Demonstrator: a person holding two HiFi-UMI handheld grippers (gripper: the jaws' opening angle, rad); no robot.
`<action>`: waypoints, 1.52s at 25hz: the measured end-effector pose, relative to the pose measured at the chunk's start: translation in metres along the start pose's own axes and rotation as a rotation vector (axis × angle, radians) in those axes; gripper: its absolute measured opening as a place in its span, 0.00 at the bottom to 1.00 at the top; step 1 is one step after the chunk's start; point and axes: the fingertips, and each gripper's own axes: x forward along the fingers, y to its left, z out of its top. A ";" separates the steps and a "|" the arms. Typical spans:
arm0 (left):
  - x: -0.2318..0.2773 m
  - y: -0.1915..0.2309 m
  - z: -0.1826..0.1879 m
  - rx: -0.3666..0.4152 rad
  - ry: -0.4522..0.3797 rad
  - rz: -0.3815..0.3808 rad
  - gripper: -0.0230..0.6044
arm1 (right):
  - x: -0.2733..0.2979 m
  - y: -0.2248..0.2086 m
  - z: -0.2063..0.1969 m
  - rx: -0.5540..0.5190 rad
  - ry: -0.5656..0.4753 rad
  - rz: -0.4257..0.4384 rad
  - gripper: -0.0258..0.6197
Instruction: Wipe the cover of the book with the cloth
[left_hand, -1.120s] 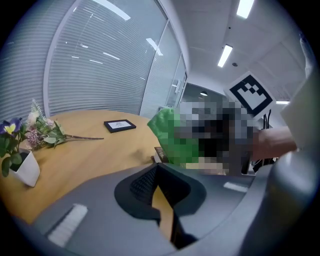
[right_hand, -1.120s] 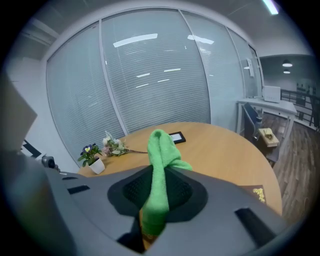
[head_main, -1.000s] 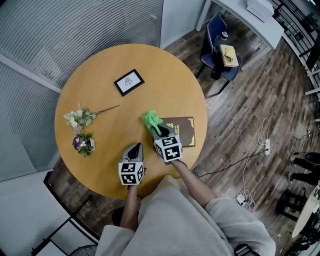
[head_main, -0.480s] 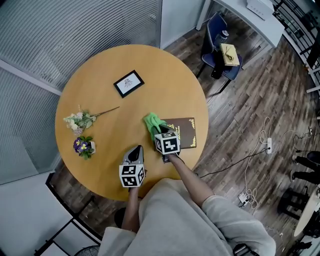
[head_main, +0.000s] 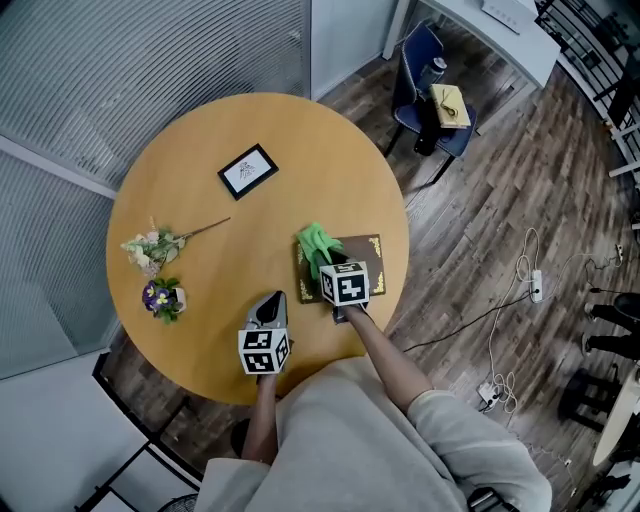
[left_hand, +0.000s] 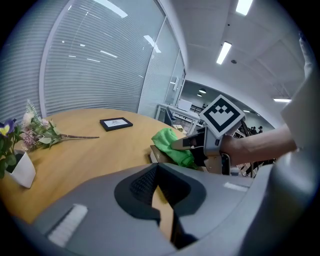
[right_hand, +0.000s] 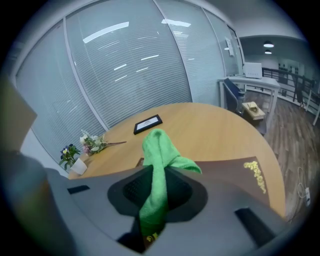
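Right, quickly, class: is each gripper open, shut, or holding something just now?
Left gripper: shut, holding nothing.
Right gripper: shut on the green cloth.

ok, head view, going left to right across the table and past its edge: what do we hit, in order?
flower pot → picture frame → book → blue chair. Left out the green cloth, since it overlaps the book.

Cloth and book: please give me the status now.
Left gripper shut, empty, beside the book. Right gripper shut on cloth, cloth over the book's left part. Nothing in the way.
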 end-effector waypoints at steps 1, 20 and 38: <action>0.001 -0.002 0.001 0.003 0.000 -0.005 0.05 | -0.003 -0.005 0.000 0.003 -0.003 -0.007 0.15; 0.019 -0.031 0.004 0.047 0.026 -0.051 0.05 | -0.044 -0.095 -0.003 0.046 -0.031 -0.129 0.15; 0.020 -0.041 0.005 0.060 0.026 -0.062 0.05 | -0.077 -0.158 -0.006 0.068 -0.044 -0.232 0.15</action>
